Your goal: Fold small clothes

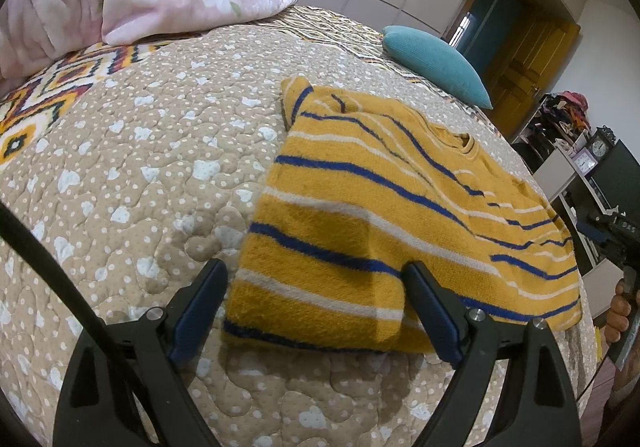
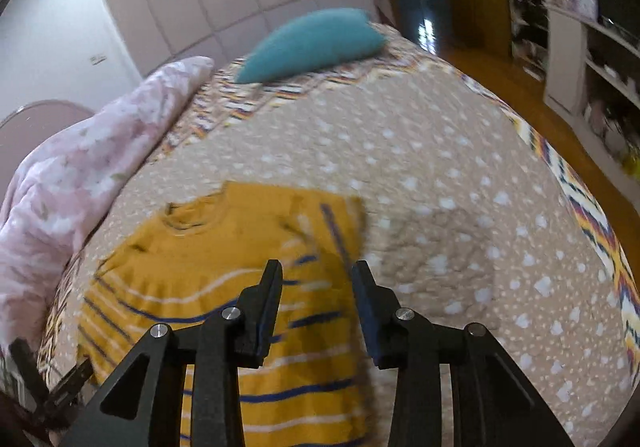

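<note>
Presently the right gripper [image 2: 317, 267] hovers part-open and empty over the striped yellow sweater [image 2: 224, 287] lying half-folded on the quilted bed [image 2: 460, 207]; left gripper [image 1: 316, 273] wide apart. Risk: a shallow pinch could drag the folded layers askew.

blur: right-wrist view smeared | cut off: sweater [image 2: 224, 271] hem, bottom edge

Left tool [image 1: 314, 289]: matte black triangular arms, silver screws at the pivots, dark blue pads [image 1: 198, 321] lining each finger. Right tool [image 2: 317, 281]: same black frame, same silver screws, blue-edged pads.
</note>
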Demonstrator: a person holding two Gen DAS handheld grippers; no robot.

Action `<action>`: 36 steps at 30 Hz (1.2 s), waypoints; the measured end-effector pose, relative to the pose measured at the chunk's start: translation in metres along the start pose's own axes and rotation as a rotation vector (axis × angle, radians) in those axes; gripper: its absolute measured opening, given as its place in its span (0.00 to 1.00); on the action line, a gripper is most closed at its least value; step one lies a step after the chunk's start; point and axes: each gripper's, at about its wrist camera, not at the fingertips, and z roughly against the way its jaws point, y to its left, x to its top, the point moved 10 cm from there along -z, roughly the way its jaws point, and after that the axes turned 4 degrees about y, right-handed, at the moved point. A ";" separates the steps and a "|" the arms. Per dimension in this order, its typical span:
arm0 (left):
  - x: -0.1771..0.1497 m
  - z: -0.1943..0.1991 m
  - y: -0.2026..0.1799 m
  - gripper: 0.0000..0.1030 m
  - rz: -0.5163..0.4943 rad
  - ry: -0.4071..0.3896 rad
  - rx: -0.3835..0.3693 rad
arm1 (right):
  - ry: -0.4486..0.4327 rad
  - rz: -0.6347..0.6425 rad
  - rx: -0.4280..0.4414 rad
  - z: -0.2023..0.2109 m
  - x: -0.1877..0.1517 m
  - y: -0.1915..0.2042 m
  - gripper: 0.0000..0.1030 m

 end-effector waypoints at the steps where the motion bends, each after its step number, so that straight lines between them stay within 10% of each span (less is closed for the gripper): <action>1: 0.000 0.000 0.000 0.87 0.000 0.000 0.000 | 0.002 0.024 0.031 -0.001 -0.003 0.013 0.38; 7: 0.000 0.000 0.000 0.87 0.003 -0.001 -0.007 | 0.172 0.080 0.169 -0.048 -0.036 0.051 0.35; 10: 0.000 0.000 0.000 0.87 0.003 -0.002 -0.009 | 0.122 -0.021 0.050 -0.054 -0.028 0.011 0.15; 21: 0.000 0.000 0.000 0.88 -0.008 0.001 0.010 | -0.135 0.113 -0.074 0.041 -0.061 0.000 0.60; 27: -0.001 -0.002 -0.001 0.88 -0.033 0.007 0.053 | 0.000 0.068 0.049 0.018 -0.110 0.017 0.60; 36: -0.003 0.000 0.000 0.90 -0.054 0.012 0.078 | -0.044 0.105 -0.054 0.002 -0.127 0.021 0.63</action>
